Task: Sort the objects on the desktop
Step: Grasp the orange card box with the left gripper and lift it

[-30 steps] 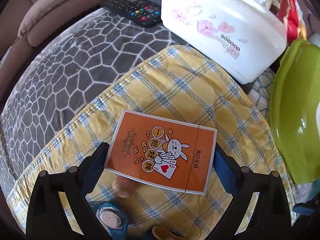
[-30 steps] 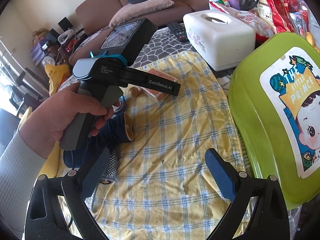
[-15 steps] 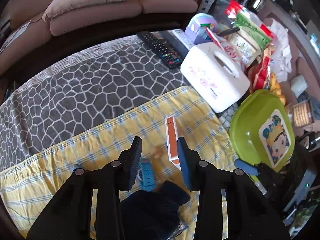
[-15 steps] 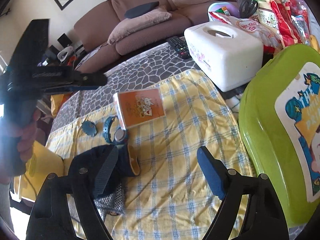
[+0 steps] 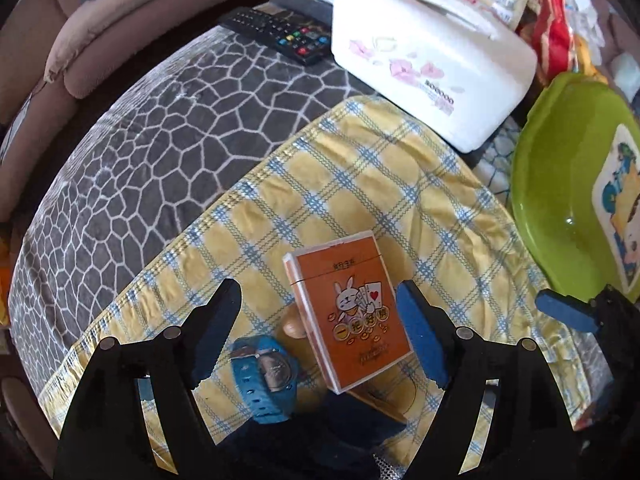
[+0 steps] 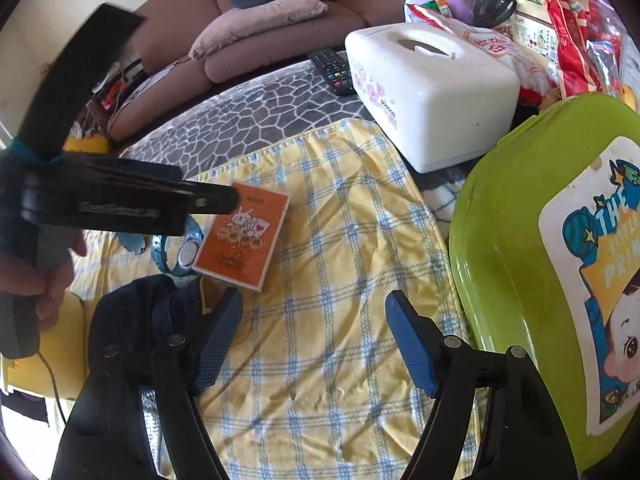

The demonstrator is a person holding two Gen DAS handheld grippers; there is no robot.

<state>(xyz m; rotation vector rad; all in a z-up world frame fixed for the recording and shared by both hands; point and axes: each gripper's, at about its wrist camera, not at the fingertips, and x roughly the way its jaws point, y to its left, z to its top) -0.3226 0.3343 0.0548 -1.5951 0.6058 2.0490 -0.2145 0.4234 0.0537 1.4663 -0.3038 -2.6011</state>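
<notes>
An orange playing-card box [image 5: 352, 308] lies on the yellow checked cloth [image 5: 360, 184], partly propped on a dark blue cloth item [image 6: 140, 316]. It also shows in the right wrist view [image 6: 242, 236]. My left gripper [image 5: 320, 336] is open, its fingers either side of the box and apart from it. A blue watch [image 5: 268, 376] lies just left of the box. My right gripper [image 6: 314, 344] is open and empty above the cloth. A green bowl-shaped tray [image 6: 520, 248] sits at the right.
A white tissue box [image 5: 432, 60] and a black remote [image 5: 280, 34] lie at the back. Snack bags [image 6: 560, 20] pile up behind the tray. A grey patterned blanket [image 5: 140, 140] covers the table's left side. A sofa [image 6: 260, 20] stands beyond.
My left gripper swung away and closed, then came back down over the card box with its fingers open. The box has turned from sideways to upright in view. My right gripper stayed open.
</notes>
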